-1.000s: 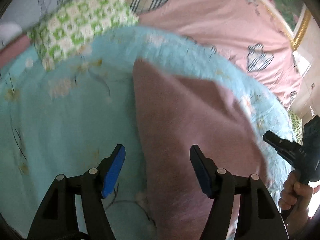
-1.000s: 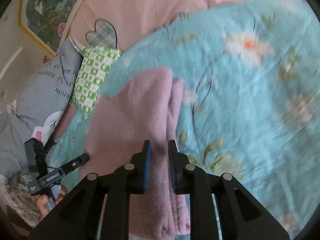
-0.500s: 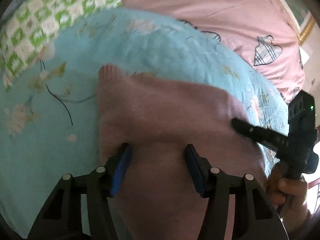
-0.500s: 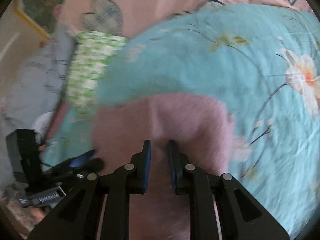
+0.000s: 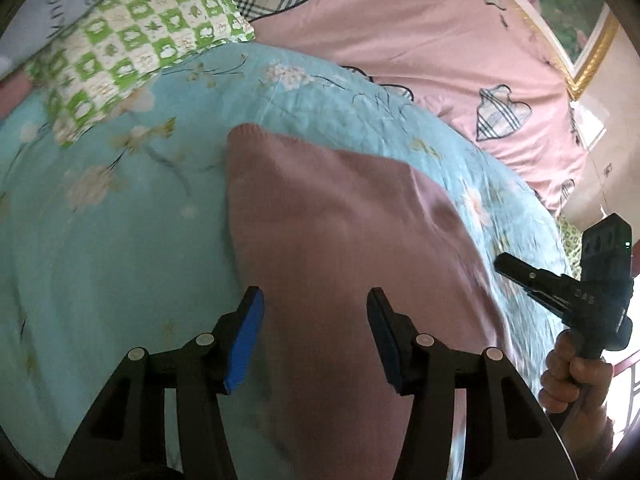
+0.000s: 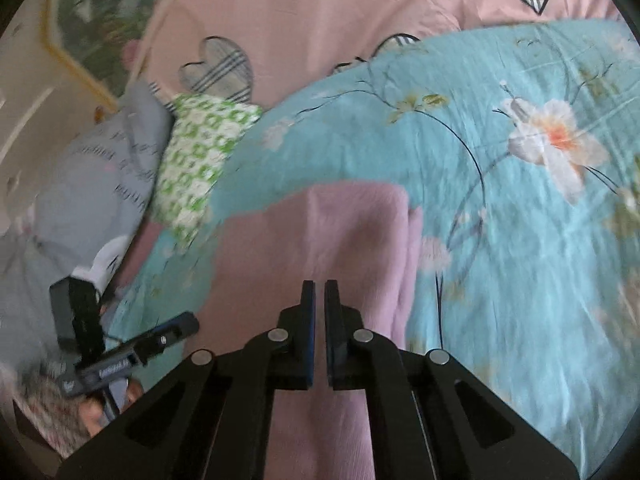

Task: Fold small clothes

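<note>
A pink knitted garment [image 5: 340, 216] lies folded on a light-blue floral quilt [image 5: 100, 240]; it also shows in the right wrist view [image 6: 328, 240]. My left gripper [image 5: 316, 316] is open and empty, held above the garment's near part. My right gripper [image 6: 319, 300] is shut with nothing between its fingers, also above the garment. The right gripper shows at the right edge of the left wrist view [image 5: 560, 284], and the left gripper at the lower left of the right wrist view [image 6: 132, 356].
A green-and-white checked pillow [image 5: 132, 48] and a grey printed pillow [image 6: 92, 184] lie at the quilt's far side. A pink sheet with plaid hearts [image 5: 420, 40] covers the bed beyond. A framed picture [image 5: 576, 12] hangs on the wall.
Both grippers have pulled back and up from the garment, which now lies flat. The left gripper has stayed open, the right one shut.
</note>
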Demonstrator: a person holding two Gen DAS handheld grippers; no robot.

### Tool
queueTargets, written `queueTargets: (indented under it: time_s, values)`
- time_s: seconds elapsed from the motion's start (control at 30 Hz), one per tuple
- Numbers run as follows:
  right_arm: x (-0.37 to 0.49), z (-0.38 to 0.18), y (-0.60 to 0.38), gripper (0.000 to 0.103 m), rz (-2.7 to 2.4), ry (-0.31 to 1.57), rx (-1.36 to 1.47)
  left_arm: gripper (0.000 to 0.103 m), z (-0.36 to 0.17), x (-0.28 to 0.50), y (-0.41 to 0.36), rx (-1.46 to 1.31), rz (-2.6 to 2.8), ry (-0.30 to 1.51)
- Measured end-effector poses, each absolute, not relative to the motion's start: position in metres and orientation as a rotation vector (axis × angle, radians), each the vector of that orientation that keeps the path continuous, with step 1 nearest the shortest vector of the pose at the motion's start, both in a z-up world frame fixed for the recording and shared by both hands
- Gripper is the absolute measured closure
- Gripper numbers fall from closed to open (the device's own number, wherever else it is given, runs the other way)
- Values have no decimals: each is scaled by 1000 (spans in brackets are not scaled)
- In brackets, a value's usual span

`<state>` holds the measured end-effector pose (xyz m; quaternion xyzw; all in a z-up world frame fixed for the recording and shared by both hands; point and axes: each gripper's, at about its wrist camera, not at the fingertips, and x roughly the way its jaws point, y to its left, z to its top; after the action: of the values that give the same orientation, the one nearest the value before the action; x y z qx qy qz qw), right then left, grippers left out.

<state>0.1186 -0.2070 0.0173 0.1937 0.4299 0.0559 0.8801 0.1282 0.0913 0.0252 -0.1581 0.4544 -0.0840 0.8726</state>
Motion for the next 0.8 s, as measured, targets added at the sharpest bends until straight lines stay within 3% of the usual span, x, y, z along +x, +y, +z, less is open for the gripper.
queueTargets:
  time_s: [0.4, 0.5, 0.8]
  values:
    - [22, -1, -184, 98, 134, 914, 366, 49, 10, 36, 98, -400, -144, 996]
    - [7, -2, -186, 98, 123, 897, 384, 44, 7, 15, 89, -340, -159, 997]
    - [18, 3, -175, 98, 133, 881, 350, 46, 10, 16, 88, -371, -158, 981]
